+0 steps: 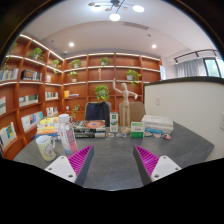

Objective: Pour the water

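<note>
My gripper (113, 163) hangs over the near part of a grey table (112, 150), open, with nothing but bare tabletop between its magenta pads (80, 158). Off to the left, beyond the left finger, stands a white mug (47, 147) with a green pattern. Just behind it is a tall pale carton with a pink side (67, 134). A small bottle (113, 120) stands at the table's far edge, straight ahead. Whether any of them holds water is not visible.
Stacked books (92, 127) lie at the far left-centre of the table, a green box (137, 129) and a white tissue box (157, 124) at the far right. A chair (98, 110) stands behind the table. Wooden bookshelves (30, 95) line the walls.
</note>
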Available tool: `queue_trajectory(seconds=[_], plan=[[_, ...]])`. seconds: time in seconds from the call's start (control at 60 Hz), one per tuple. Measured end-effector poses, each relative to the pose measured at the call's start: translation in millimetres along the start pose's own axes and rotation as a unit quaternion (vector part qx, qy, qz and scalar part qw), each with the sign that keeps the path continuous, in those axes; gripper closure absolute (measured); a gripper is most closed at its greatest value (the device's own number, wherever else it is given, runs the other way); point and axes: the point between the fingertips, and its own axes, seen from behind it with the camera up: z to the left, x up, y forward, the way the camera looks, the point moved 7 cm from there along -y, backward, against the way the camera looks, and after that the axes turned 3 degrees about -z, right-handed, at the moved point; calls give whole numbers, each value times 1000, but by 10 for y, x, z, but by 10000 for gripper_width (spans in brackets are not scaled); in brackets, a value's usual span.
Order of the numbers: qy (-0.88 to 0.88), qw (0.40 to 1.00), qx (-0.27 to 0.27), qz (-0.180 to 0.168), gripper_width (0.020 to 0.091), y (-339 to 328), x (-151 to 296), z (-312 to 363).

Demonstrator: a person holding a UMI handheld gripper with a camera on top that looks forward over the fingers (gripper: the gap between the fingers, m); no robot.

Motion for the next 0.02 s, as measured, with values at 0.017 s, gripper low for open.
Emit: queue_trajectory(seconds=[0.017], plan=[[1, 1000, 1, -1, 267, -3, 8, 2]])
